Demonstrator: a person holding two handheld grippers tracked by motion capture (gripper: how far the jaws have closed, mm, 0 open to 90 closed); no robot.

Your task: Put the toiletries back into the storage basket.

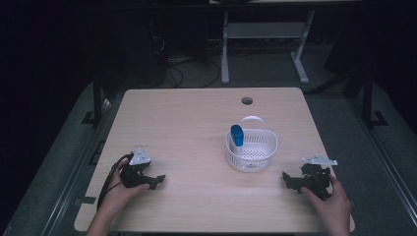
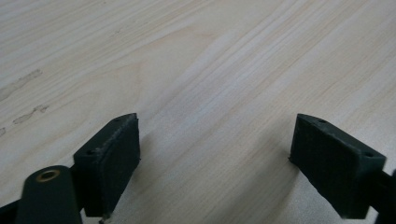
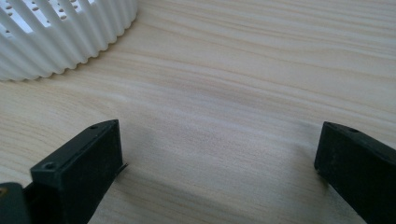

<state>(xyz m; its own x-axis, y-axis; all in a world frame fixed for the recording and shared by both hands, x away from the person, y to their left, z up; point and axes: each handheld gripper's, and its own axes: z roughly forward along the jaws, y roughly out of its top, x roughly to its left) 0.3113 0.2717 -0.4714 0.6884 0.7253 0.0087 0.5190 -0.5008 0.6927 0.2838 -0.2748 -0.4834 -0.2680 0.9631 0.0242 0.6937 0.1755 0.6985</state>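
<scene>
White ribbed basket stood at centre-right of the wooden table, a blue bottle upright inside at its 10 o'clock. Your left gripper and right gripper rested at 8 and 4 o'clock of the basket, jaws wide apart, holding nothing.

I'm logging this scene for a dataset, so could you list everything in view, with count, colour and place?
table: one, light wood grain, centre of the high view
cable hole: one, dark, near the table's far edge
basket: one, white, slotted wall, right of the table's middle
blue bottle: one, upright inside the basket at its left wall
desk frame: one, white, on the floor beyond the table
left hand-held gripper: one, black, jaws open, low over the near left table
right hand-held gripper: one, black, jaws open, near right, basket wall close ahead
</scene>
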